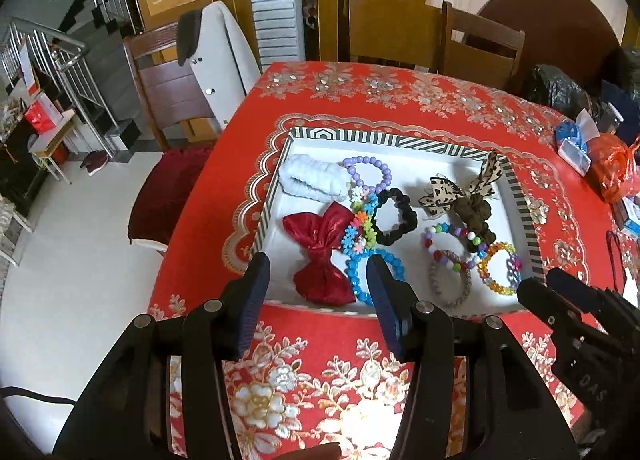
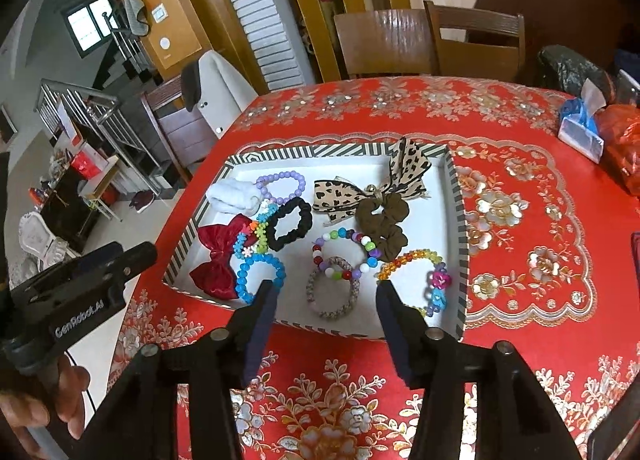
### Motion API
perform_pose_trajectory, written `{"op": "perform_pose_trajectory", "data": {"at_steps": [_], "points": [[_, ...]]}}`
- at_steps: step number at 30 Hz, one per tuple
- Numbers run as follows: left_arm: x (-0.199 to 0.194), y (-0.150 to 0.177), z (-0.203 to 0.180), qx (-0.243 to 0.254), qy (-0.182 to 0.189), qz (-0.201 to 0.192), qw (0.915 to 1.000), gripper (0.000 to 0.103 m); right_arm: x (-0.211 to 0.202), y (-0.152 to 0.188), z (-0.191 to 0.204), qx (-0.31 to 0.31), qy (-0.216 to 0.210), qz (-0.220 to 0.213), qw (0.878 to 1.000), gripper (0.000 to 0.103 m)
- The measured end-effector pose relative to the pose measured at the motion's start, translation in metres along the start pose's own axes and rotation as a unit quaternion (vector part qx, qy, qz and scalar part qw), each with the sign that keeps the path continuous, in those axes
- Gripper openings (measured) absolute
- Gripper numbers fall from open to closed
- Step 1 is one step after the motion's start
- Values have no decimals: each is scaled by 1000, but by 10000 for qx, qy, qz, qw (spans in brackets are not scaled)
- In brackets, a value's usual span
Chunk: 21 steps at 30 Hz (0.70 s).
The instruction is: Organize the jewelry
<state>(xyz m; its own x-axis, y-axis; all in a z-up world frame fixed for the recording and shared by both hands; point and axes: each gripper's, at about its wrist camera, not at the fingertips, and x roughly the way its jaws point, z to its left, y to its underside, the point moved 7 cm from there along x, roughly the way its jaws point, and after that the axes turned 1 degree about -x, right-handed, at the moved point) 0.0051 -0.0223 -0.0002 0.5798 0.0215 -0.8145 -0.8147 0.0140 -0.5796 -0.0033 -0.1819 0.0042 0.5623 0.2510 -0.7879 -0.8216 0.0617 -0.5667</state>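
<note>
A white tray with a striped rim sits on the red tablecloth. It holds a red bow, a white scrunchie, a black scrunchie, a leopard bow, a braided band and several bead bracelets. My left gripper is open and empty above the tray's near left edge. My right gripper is open and empty above the near edge, over the braided band.
The red floral tablecloth covers the table. Bags and a tissue pack lie at the far right. Wooden chairs stand behind. The table's left edge drops to the floor.
</note>
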Motion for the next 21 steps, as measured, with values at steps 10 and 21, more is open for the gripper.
{"op": "perform_pose_trajectory", "data": {"at_steps": [10,21], "points": [[-28,5,0,-2,-77,-261,9996,50,-19,-3,2,-58,29,-148,9999,53],[-41,8,-7,77,-144,-432,9989,50,-28,-3,-1,-41,55,-221,9997,57]]}}
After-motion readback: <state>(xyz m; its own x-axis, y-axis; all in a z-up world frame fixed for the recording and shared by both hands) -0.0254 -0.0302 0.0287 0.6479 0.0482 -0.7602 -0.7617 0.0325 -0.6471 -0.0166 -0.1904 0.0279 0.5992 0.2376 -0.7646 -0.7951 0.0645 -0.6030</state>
